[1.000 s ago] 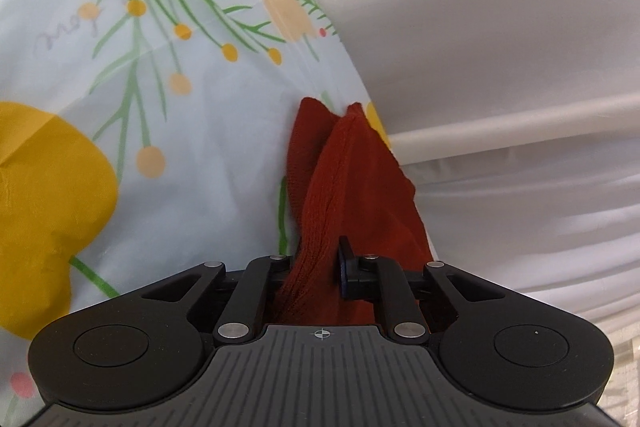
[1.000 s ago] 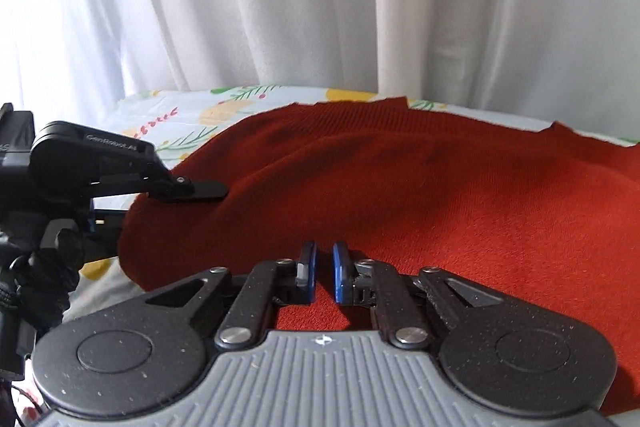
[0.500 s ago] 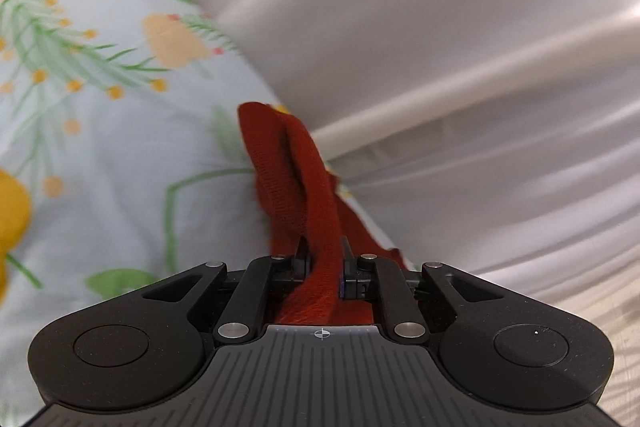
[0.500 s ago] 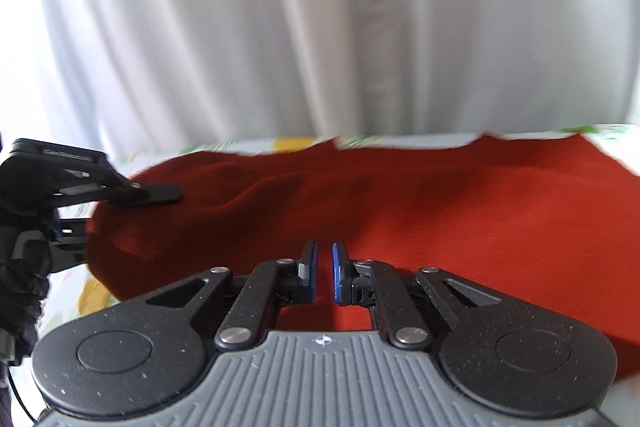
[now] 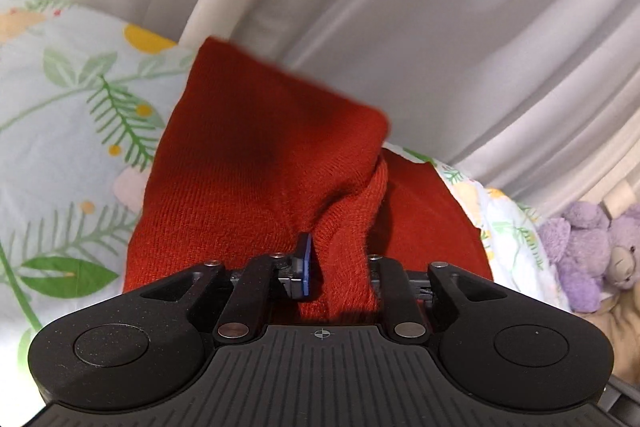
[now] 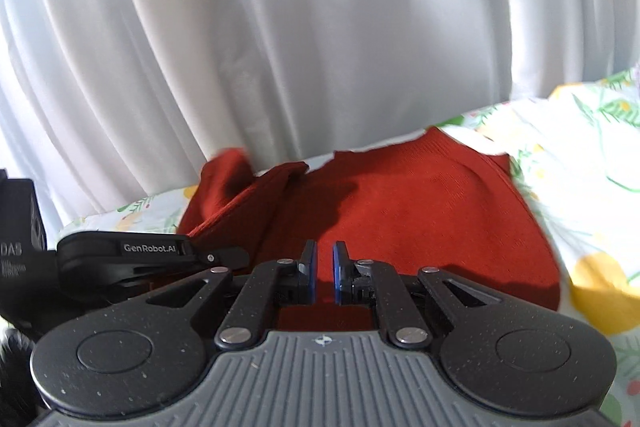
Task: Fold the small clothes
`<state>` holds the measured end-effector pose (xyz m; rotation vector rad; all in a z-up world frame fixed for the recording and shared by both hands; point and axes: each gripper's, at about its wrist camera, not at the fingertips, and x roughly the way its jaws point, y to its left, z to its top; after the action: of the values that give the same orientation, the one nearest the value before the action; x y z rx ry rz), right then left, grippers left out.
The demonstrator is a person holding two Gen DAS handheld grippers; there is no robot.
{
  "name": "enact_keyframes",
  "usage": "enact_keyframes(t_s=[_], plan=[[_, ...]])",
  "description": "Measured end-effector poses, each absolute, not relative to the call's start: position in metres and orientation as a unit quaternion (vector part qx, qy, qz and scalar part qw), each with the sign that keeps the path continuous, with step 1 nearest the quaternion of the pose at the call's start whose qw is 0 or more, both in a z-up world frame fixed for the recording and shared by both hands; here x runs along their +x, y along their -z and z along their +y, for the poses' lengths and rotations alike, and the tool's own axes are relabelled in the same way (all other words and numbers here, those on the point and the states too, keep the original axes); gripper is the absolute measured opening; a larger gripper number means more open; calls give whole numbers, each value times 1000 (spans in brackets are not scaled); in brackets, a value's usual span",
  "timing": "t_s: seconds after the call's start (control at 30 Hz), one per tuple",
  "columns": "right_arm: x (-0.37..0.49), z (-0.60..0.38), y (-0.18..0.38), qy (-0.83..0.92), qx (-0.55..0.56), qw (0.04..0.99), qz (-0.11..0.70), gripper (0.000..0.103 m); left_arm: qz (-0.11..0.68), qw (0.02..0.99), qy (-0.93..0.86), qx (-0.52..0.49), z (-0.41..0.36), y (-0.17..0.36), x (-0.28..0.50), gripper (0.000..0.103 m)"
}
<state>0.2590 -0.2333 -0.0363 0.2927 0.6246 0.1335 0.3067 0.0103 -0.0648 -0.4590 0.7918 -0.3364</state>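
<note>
Red sweater (image 6: pixel 400 211) lay mostly flat on the flowered bedsheet (image 5: pixel 60 131), its sleeve pinched in my left gripper (image 5: pixel 338 267) mid-fold, while my right gripper (image 6: pixel 323 273) hovered nearly closed and empty, so folding looked barely begun.

bed with a floral sheet (image 6: pixel 580 195), pale with green sprigs and yellow blobs, red knit sweater (image 6: pixel 420 219) spread flat on it up against the white curtain (image 6: pixel 280 27), purple plush toy (image 5: pixel 584 247) sitting off to the sweater's right
</note>
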Motion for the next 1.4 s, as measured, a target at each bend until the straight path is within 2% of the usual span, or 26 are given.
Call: enact_keyframes(t_s=[0.07,0.1,0.23,0.33,0.5,0.57,0.6,0.7,0.8,0.87,0.9,0.97,1.0,1.1,1.23,1.27,1.3,1.4], plan=[[262,-236,37,-67,148,936,312,7,379,882,192,-205,9,60,301,46],[263,-237,36,-69,150,936,311,7,383,875,215,-206,10,57,299,55],[268,-232,26,-87,149,940,293,8,383,836,255,-299,42,39,276,56],[275,-217,19,-130,153,935,291,8,341,847,224,-340,69,27,261,68],[289,-186,40,-173,124,918,335,8,384,860,92,-322,93,52,269,64],[296,-180,60,-158,105,904,383,7,407,843,91,-340,93,68,272,64],[297,-181,70,-151,100,899,398,3,414,837,91,-345,92,74,271,65],[296,-193,65,-165,120,897,392,3,409,829,113,-365,97,78,264,68],[303,-215,57,-152,175,898,373,15,402,821,109,-391,112,69,262,68],[313,-233,56,-138,233,888,370,40,387,821,87,-410,118,71,263,72],[320,-241,59,-143,270,877,370,44,386,822,73,-412,123,71,264,74],[335,-254,68,-162,346,844,376,61,394,820,43,-413,125,74,271,75],[343,-260,74,-175,382,822,384,62,399,817,25,-415,126,75,273,76],[362,-261,90,-186,439,783,400,62,408,807,9,-427,126,86,281,77],[374,-246,86,-209,428,782,402,62,407,793,28,-453,123,89,285,77],[376,-240,84,-209,416,788,404,59,408,786,38,-463,122,90,285,77],[376,-235,81,-208,401,796,403,56,408,779,48,-473,121,93,287,77],[376,-214,71,-199,335,826,408,25,405,766,69,-494,115,93,287,78]])
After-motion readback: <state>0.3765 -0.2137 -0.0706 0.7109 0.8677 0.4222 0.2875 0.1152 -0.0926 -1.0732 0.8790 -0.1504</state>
